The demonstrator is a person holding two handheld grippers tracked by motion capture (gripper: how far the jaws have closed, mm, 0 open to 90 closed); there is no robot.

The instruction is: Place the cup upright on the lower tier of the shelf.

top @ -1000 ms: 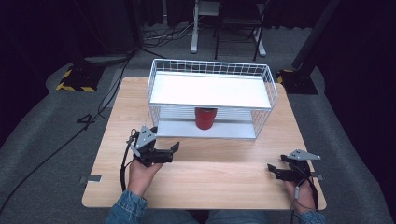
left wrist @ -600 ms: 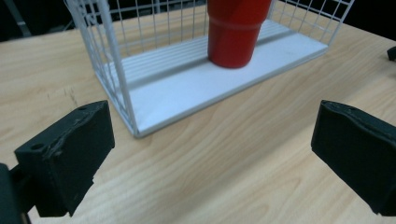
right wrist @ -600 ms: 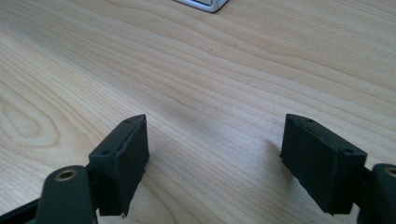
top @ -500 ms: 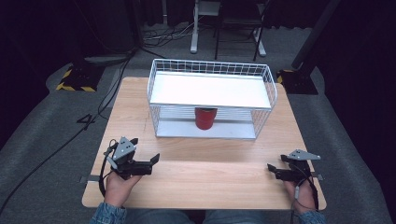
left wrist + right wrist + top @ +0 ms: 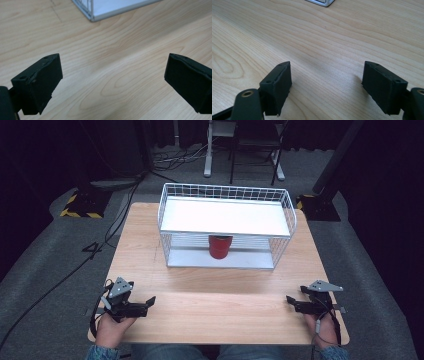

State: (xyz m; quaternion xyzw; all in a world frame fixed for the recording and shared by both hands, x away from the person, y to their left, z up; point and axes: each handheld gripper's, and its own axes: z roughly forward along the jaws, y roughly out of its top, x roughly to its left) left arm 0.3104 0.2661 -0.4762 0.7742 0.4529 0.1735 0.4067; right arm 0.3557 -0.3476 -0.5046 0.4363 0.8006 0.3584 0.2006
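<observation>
A red cup (image 5: 220,246) stands on the lower level of a white wire shelf rack (image 5: 226,195) at the back middle of the wooden table (image 5: 220,305). My left gripper (image 5: 148,303) lies near the front left corner, open, jaws pointing right, nothing between them. In the left gripper view its open jaws (image 5: 113,82) frame bare wood, with the rack's corner (image 5: 93,17) at the top. My right gripper (image 5: 290,302) rests near the front right corner, open and empty, jaws pointing left. The right gripper view (image 5: 327,88) looks over bare wood toward the rack's base corner (image 5: 325,3).
The rack has a white top shelf (image 5: 225,217) over the cup. Beyond the table lie a grey floor, black cables (image 5: 117,225), a yellow-black striped base (image 5: 80,210) at left and chair legs (image 5: 240,165) at the back.
My left gripper has drawn back from near the rack's front toward the front left corner of the table, staying open. The right gripper has not moved.
</observation>
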